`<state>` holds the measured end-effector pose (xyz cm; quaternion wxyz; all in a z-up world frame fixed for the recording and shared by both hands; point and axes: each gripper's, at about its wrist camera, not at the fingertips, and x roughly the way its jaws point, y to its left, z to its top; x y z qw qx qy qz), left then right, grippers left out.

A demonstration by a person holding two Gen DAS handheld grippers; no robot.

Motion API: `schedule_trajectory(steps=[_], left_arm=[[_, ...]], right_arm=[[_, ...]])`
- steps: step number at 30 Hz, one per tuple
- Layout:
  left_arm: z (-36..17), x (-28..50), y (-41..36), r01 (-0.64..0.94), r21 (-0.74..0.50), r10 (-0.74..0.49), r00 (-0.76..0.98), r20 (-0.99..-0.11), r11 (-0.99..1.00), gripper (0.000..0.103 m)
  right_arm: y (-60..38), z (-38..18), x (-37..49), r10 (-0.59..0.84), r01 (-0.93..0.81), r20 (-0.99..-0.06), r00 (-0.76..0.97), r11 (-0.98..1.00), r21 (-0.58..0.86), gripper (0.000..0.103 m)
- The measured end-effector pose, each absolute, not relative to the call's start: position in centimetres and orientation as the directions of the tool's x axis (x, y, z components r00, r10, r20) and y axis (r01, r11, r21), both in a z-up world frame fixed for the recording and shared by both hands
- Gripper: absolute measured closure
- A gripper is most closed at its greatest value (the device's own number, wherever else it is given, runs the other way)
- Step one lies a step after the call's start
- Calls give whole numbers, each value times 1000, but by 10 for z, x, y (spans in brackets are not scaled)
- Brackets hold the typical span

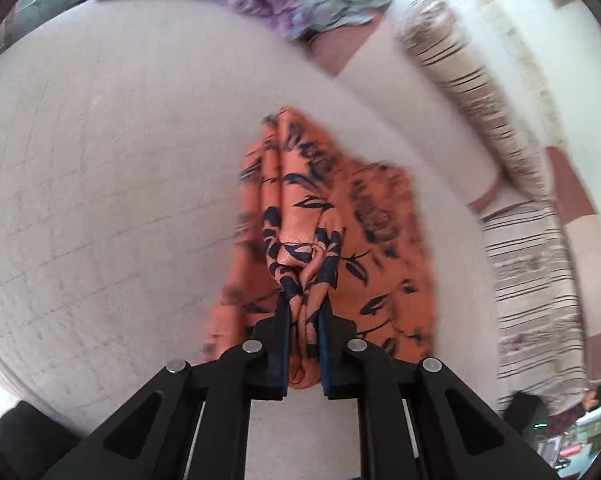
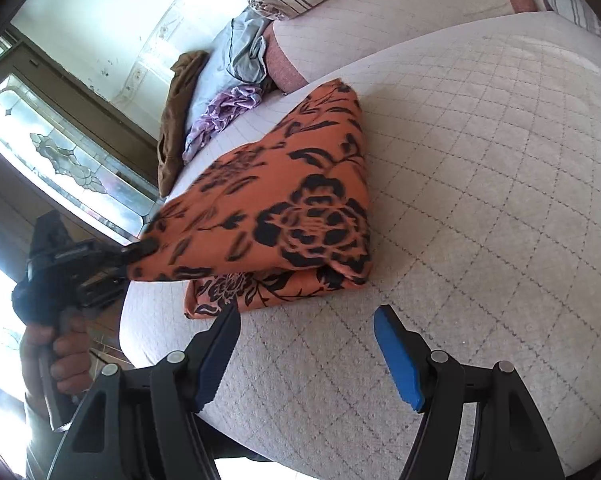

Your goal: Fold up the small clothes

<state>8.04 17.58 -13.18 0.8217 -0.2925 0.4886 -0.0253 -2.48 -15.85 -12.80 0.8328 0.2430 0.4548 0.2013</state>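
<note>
One layer of the orange floral garment [image 2: 300, 208] is pinched in the left gripper [image 1: 304, 316]; carry it level across the quilted bed [image 2: 480, 200], edges aligned. Right gripper [image 2: 306, 354] jaws wide, empty.

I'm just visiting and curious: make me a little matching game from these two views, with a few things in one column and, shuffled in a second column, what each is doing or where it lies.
Things:
1. left gripper
2. right gripper
3. orange flowered cloth
4. purple garment

States:
A. crumpled at the far edge of the quilted bed, beside grey and brown clothes
B. jaws apart, nothing between them
C. clamped on a bunched fold of fabric
D. partly folded, one corner lifted off the bed

Pairs: 1-C, 2-B, 3-D, 4-A
</note>
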Motion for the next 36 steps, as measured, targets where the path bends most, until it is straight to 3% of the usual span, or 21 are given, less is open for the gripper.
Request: schedule_trajectory(steps=[3, 10, 13, 15, 17, 19, 20, 21, 27, 30, 32, 36], left_arm=[[-186, 87, 190, -319, -534, -378, 438, -816, 783, 91], [-182, 88, 183, -266, -529, -380, 454, -806, 806, 88], [-187, 89, 176, -262, -544, -392, 461, -796, 797, 88], [-190, 85, 179, -261, -548, -395, 463, -794, 795, 87], [-189, 84, 181, -262, -548, -396, 459, -795, 794, 87], [-178, 75, 186, -251, -531, -390, 447, -805, 809, 86], [-172, 74, 185, -246, -522, -382, 446, -809, 817, 84], [-165, 75, 182, -241, -519, -378, 453, -807, 820, 83], [-119, 100, 179, -159, -531, -370, 553, -746, 832, 62], [-139, 132, 175, -173, -517, -379, 498, -780, 838, 62], [-167, 146, 178, -244, -373, -239, 444, -864, 895, 66], [-179, 136, 190, -276, -416, -250, 481, -840, 867, 53]], right_arm=[[-156, -128, -22, 557, -112, -664, 499, 801, 588, 30], [-142, -96, -7, 578, -199, -639, 508, 800, 566, 30], [-129, -65, 17, 641, -263, -562, 522, 748, 609, 30], [-125, -58, 36, 698, -273, -508, 505, 687, 673, 21], [-118, -76, 64, 745, -236, -496, 446, 633, 738, 16], [-114, -119, 88, 731, -103, -583, 356, 650, 753, 16], [-112, -148, 95, 732, -14, -622, 277, 650, 760, 17], [-114, -160, 96, 750, 6, -605, 267, 627, 779, 17], [-111, -153, 87, 750, -59, -591, 296, 632, 772, 16], [-106, -153, 85, 748, -77, -591, 302, 637, 767, 16], [-105, -152, 84, 751, -81, -586, 304, 633, 770, 16], [-117, -153, 79, 776, -85, -563, 285, 606, 791, 16]])
